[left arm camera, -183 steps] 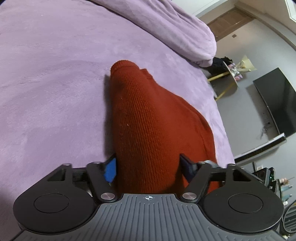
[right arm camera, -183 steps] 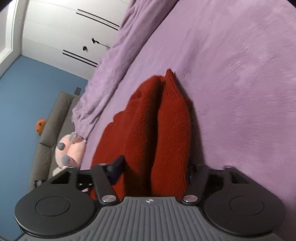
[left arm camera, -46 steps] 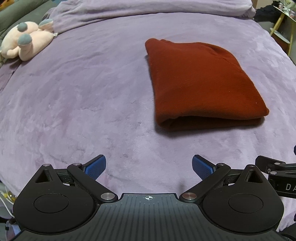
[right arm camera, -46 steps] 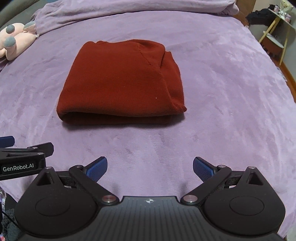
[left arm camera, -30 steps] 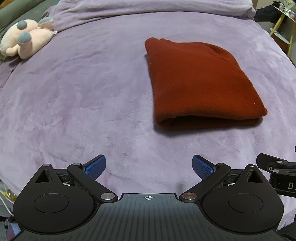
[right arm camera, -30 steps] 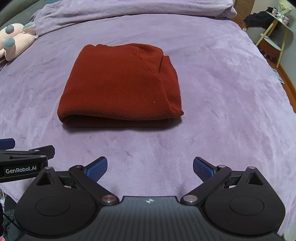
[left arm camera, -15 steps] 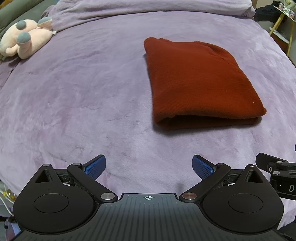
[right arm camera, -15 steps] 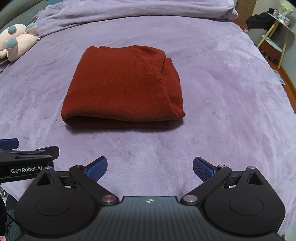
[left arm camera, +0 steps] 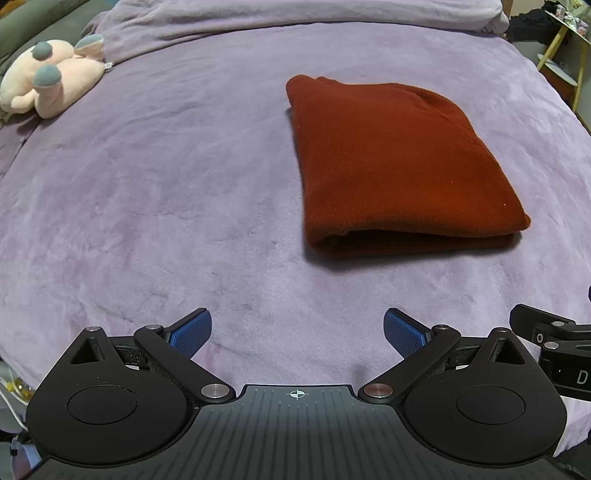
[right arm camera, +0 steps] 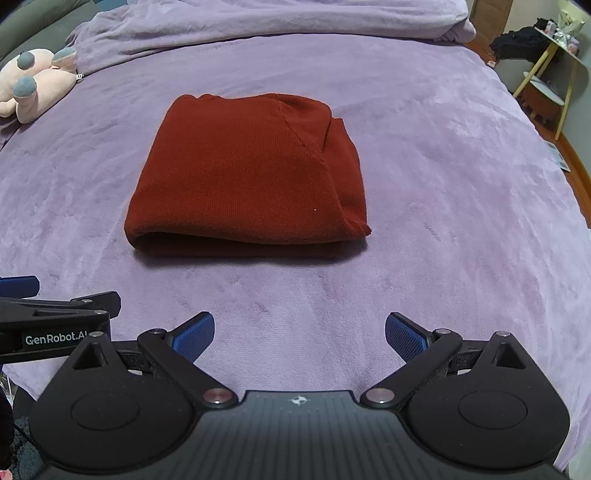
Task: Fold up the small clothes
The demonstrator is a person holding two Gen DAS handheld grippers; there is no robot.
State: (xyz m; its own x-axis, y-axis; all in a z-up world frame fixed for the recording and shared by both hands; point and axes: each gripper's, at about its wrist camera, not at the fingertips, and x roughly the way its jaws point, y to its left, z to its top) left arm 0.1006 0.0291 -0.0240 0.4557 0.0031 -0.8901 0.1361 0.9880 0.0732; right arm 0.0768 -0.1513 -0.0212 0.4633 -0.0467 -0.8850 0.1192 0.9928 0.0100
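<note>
A dark red knit garment (left arm camera: 399, 162) lies folded into a flat rectangle on the purple bed cover (left arm camera: 166, 184); it also shows in the right wrist view (right arm camera: 247, 177), with its folded edge facing me. My left gripper (left arm camera: 297, 330) is open and empty, held back near the bed's front edge, left of the garment. My right gripper (right arm camera: 299, 332) is open and empty, also held back, in front of the garment. Neither touches the cloth. The right gripper's side shows at the right edge of the left wrist view (left arm camera: 554, 332), and the left gripper's side shows at the left edge of the right wrist view (right arm camera: 55, 314).
A pink plush toy (left arm camera: 48, 85) lies at the far left of the bed, also in the right wrist view (right arm camera: 33, 88). A bunched purple blanket (right arm camera: 258, 22) runs along the far side. A yellow-legged side table (right arm camera: 554, 74) stands off the bed's right.
6 seconds ago both grippers were shut on the red garment, lifted. Now it lies folded on the bed and both grippers are open and drawn back. Over the last second the views barely shift.
</note>
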